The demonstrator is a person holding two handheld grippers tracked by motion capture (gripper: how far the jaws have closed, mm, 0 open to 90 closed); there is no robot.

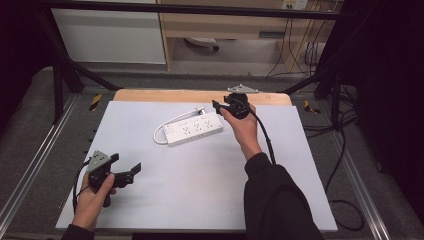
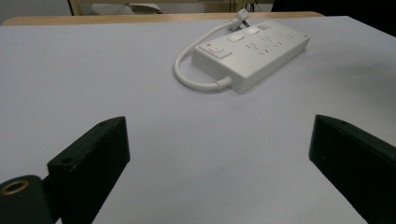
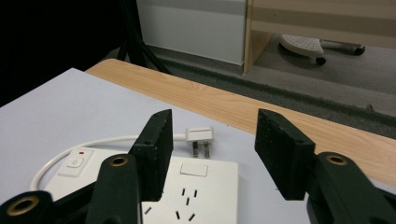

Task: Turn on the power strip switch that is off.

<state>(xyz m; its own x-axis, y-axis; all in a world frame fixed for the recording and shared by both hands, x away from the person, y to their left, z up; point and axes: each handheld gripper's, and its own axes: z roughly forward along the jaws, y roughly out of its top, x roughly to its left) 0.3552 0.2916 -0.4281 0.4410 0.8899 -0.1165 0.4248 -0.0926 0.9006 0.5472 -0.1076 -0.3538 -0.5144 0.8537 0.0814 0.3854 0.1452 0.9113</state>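
A white power strip (image 1: 194, 129) (image 2: 252, 53) (image 3: 187, 191) lies flat on the pale mat, a little behind its middle. Its short cord (image 1: 159, 134) loops round the left end to a plug (image 1: 200, 108) (image 3: 201, 136) lying behind the strip. My right gripper (image 1: 218, 106) (image 3: 214, 123) hovers over the strip's far right end, pointing left toward the plug. Its jaws stand partly apart with nothing between them. My left gripper (image 1: 126, 164) (image 2: 219, 140) rests at the mat's near left, wide open and empty, facing the strip.
The pale mat (image 1: 210, 190) covers a wooden table whose bare edge (image 1: 175, 95) shows at the back. Black frame bars (image 1: 65, 75) stand around the table. Cables (image 1: 345, 165) trail on the floor at the right. A cabinet and a chair base (image 3: 303, 45) lie beyond.
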